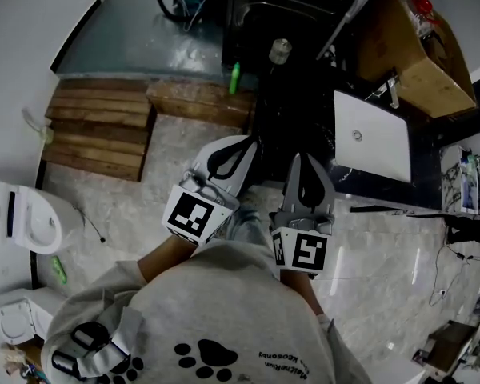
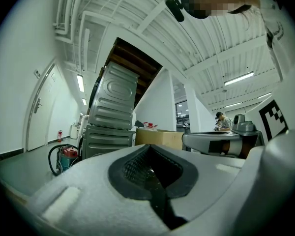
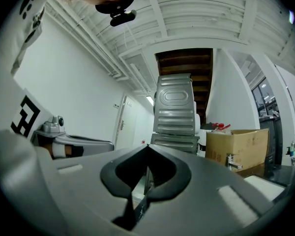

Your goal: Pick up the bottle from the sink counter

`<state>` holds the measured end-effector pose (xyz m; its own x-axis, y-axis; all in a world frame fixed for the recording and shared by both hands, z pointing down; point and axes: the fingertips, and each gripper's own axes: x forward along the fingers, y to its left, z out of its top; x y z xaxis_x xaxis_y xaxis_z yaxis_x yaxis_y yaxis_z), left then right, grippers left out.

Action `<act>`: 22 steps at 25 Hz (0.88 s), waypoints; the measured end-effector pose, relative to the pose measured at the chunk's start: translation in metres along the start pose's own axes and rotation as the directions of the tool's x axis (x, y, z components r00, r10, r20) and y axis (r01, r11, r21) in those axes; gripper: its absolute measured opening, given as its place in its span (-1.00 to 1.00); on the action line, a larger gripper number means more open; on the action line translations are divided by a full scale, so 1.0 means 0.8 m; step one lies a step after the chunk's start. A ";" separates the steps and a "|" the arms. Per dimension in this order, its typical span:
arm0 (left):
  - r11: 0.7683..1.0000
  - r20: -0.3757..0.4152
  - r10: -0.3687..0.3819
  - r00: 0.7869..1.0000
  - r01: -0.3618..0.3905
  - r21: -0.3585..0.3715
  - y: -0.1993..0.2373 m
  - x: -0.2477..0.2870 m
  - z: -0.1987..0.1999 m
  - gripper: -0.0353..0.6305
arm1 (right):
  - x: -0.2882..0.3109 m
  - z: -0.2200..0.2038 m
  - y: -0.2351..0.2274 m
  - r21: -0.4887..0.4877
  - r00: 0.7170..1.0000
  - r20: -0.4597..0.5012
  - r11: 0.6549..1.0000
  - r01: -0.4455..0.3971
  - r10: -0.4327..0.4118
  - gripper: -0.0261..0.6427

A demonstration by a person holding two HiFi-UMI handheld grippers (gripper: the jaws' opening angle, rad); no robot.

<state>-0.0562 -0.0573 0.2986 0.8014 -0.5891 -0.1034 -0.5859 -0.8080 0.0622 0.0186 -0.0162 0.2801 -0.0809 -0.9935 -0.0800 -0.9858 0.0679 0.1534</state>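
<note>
Head view: the work is at the approach stage and the pick is not yet begun. The left tool [image 1: 238, 149] and right tool [image 1: 298, 160] are carried side by side at frame centre, close to the person's body. The dark tabletop [image 1: 426, 162] with its white basin [image 1: 372, 144] lies at right. A pale capped bottle [image 1: 280, 52], judged the target, stands at upper centre, apparently on the tabletop's far end and well apart from both tools. Left gripper view: the left tool [image 2: 148, 154] is clenched, jaws meeting along one seam, with nothing between them and no bottle in sight. Right gripper view: the right tool [image 3: 147, 154] is likewise closed and empty, with a cardboard box [image 3: 236, 144] and tap [image 3: 231, 161] at right. In my judgement the next move calls for carrying one tool forward and parting its jaws before reaching the bottle.
</note>
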 end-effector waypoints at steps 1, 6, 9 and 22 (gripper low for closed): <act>1.000 0.007 0.006 1.000 -0.006 0.005 0.004 0.005 -0.001 -0.89 | 0.006 -0.001 -0.001 -0.001 1.000 0.003 1.000 -0.007 0.007 -0.92; 1.000 0.003 0.023 1.000 -0.023 0.003 0.023 0.043 0.001 -0.89 | 0.050 -0.009 -0.021 0.000 0.999 0.007 0.999 -0.048 0.048 -0.92; 1.000 0.004 0.030 1.000 -0.030 0.008 0.033 0.075 -0.001 -0.89 | 0.080 -0.014 -0.042 0.000 0.998 0.006 0.998 -0.066 0.066 -0.92; 0.996 -0.009 0.087 0.996 -0.087 0.009 0.062 0.200 -0.022 -0.89 | 0.183 -0.051 -0.130 0.029 0.988 -0.011 0.987 -0.156 0.156 -0.92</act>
<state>0.0449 -0.1916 0.3027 0.7483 -0.6575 -0.0884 -0.6547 -0.7534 0.0621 0.1153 -0.1727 0.2925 -0.2323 -0.9716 -0.0444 -0.9650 0.2246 0.1355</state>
